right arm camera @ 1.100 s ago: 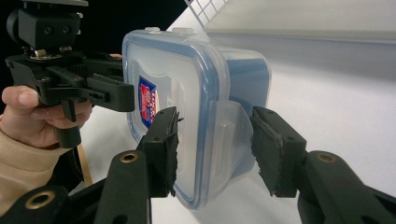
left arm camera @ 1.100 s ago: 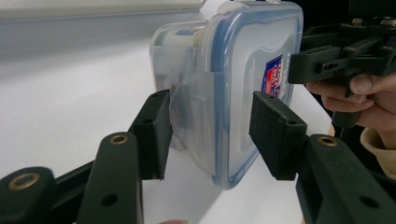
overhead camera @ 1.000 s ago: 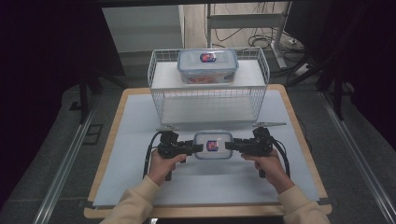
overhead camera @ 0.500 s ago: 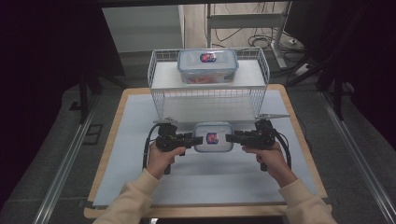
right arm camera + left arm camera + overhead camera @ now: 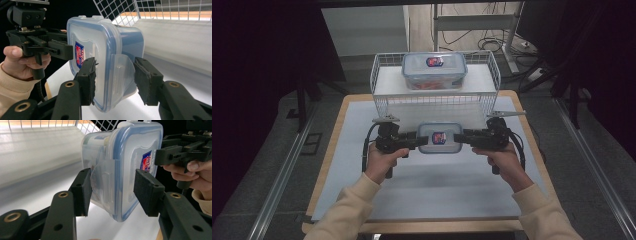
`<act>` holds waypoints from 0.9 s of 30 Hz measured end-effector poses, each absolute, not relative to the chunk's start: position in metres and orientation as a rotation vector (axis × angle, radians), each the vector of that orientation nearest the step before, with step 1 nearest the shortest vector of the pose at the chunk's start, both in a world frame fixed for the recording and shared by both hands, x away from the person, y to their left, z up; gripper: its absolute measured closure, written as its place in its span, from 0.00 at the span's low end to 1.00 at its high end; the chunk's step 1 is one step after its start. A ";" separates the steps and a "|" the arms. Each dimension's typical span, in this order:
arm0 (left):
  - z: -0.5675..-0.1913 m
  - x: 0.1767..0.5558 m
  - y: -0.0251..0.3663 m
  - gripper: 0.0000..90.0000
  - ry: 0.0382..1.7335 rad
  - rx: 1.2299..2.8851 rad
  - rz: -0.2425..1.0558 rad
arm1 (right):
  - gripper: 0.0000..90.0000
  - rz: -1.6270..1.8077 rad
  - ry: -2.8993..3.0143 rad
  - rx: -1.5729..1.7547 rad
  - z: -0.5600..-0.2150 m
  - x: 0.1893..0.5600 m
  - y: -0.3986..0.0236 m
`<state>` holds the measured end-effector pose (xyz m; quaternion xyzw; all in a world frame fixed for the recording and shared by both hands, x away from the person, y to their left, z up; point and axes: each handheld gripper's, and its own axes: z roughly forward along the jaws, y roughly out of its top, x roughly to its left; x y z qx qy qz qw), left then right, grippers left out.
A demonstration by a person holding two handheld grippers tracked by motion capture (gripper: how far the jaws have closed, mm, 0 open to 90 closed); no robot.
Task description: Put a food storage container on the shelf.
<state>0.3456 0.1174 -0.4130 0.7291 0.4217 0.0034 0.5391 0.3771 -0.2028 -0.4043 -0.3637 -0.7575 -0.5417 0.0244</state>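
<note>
A small clear container with a blue-rimmed lid and a red-blue label (image 5: pixel 440 137) hangs above the white mat, lid up, between both grippers. My left gripper (image 5: pixel 418 141) clamps its left end, and my right gripper (image 5: pixel 462 137) clamps its right end. In the left gripper view the container (image 5: pixel 120 157) sits between the pads of the left gripper (image 5: pixel 112 187), one pad on the side latch. The right gripper view shows the container (image 5: pixel 105 45) with its latch flap between the jaws of the right gripper (image 5: pixel 113 75). A larger matching container (image 5: pixel 434 70) lies in the white wire basket (image 5: pixel 437 102).
The wire basket stands just behind the held container, at the back of the table. The white mat (image 5: pixel 437 195) covers the wooden tabletop, with bare room in front of the hands. Dark floor, metal rails and cables surround the table.
Both hands have lifted the small container off the mat together. It now hangs higher, nearer the basket's front wall. The grip on it looks the same.
</note>
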 end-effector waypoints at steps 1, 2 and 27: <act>-0.410 0.346 0.117 0.55 1.001 1.732 0.013 | 0.59 -1.682 -2.345 -1.122 -0.401 0.377 -0.203; -0.408 0.346 0.117 0.55 0.998 1.732 0.016 | 0.59 -1.688 -2.346 -1.121 -0.399 0.378 -0.203; -0.335 0.369 0.120 0.55 0.941 1.724 0.117 | 0.59 -1.784 -2.383 -1.051 -0.330 0.403 -0.200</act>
